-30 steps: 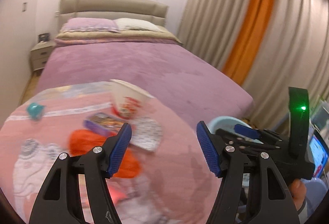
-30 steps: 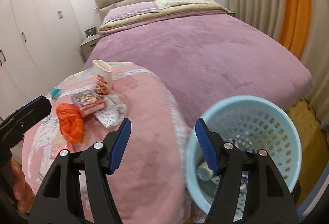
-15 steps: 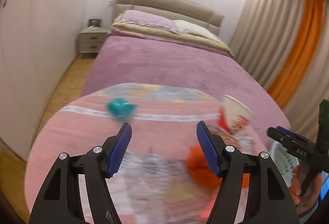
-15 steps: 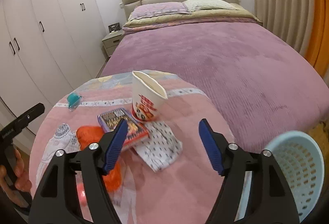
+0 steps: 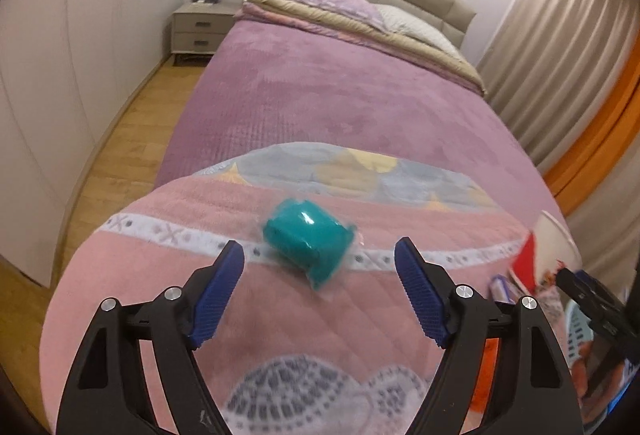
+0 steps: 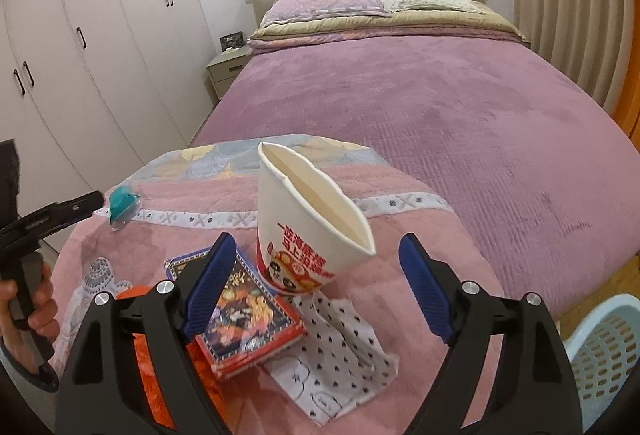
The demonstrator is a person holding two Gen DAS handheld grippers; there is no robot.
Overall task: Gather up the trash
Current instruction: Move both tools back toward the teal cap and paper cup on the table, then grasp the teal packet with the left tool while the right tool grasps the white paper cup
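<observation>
A teal item in a clear wrapper (image 5: pixel 308 241) lies on the pink quilt (image 5: pixel 160 295); my left gripper (image 5: pixel 320 291) is open just short of it. The teal item also shows in the right wrist view (image 6: pixel 121 200). My right gripper (image 6: pixel 316 287) is open around the base of a squashed white paper cup (image 6: pixel 308 227), near a colourful snack box (image 6: pixel 244 315), a dotted paper sheet (image 6: pixel 340 347) and an orange bag (image 6: pixel 148 355). A pale blue trash basket (image 6: pixel 604 351) stands at the lower right.
The purple bed (image 6: pixel 440 95) stretches behind the quilt, with pillows and headboard. A nightstand (image 5: pixel 200 27) and white wardrobes (image 6: pixel 80 55) are at left. Curtains (image 5: pixel 560 55) hang at right. Wood floor (image 5: pixel 120 139) runs beside the bed.
My left gripper has swung left from the basket side to the teal item, now close between its fingers. My right gripper has moved from over the basket to the paper cup.
</observation>
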